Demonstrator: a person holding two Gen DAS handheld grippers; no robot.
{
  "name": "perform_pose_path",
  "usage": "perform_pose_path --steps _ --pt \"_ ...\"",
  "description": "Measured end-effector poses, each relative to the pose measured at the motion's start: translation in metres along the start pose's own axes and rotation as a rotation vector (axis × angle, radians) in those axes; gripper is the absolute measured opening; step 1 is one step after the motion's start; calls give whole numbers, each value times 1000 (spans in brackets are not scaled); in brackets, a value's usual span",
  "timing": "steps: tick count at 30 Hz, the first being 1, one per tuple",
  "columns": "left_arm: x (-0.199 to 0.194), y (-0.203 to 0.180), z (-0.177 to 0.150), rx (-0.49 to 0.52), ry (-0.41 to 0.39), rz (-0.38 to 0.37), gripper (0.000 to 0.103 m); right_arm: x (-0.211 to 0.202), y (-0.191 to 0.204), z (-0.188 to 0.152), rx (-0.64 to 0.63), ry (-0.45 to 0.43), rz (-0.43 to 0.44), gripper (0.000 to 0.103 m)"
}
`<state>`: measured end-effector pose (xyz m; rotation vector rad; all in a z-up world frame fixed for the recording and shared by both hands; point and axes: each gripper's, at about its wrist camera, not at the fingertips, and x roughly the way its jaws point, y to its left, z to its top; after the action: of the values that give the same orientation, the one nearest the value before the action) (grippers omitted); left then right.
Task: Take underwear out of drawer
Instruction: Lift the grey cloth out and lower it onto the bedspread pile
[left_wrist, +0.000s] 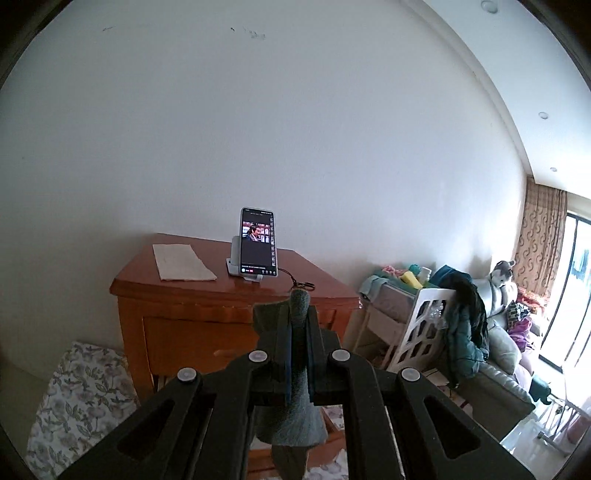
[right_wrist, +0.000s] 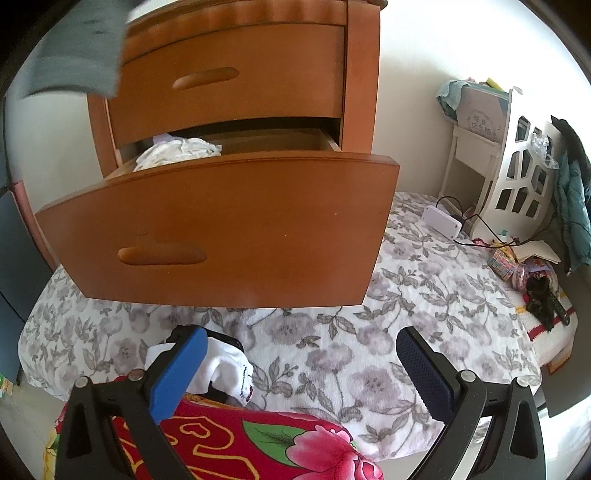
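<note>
My left jaws (left_wrist: 298, 325) clench the grey-green knit underwear (left_wrist: 295, 402); my right jaws (right_wrist: 299, 369) gape empty. Only a thin fold is pinched, so a swing could slip it.

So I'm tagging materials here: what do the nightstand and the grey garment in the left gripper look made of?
Nightstand: looks like wood, orange-brown glossy varnish; faint sheen, carved handles. Grey garment: seemingly soft knit fabric, matte, fine ribbed texture; fibre unclear.
</note>
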<state>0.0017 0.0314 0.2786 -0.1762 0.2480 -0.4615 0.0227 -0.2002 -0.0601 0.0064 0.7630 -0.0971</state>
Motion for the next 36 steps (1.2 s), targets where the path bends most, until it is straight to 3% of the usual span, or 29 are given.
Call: perform_pose_path --steps 6,12,23,36 --pt "-22 0 -28 10 2 -3 5 -5 0 -1 -2 -23 -6 103" --pt "-17 5 -68 1 82 7 5 -7 0 -1 -6 -35 -14 103" --pt "32 26 -150 -117 292 25 5 -8 0 -1 -9 -40 -23 103" --pt "107 44 -237 -152 478 83 6 -7 -1 -2 1 -38 -17 103"
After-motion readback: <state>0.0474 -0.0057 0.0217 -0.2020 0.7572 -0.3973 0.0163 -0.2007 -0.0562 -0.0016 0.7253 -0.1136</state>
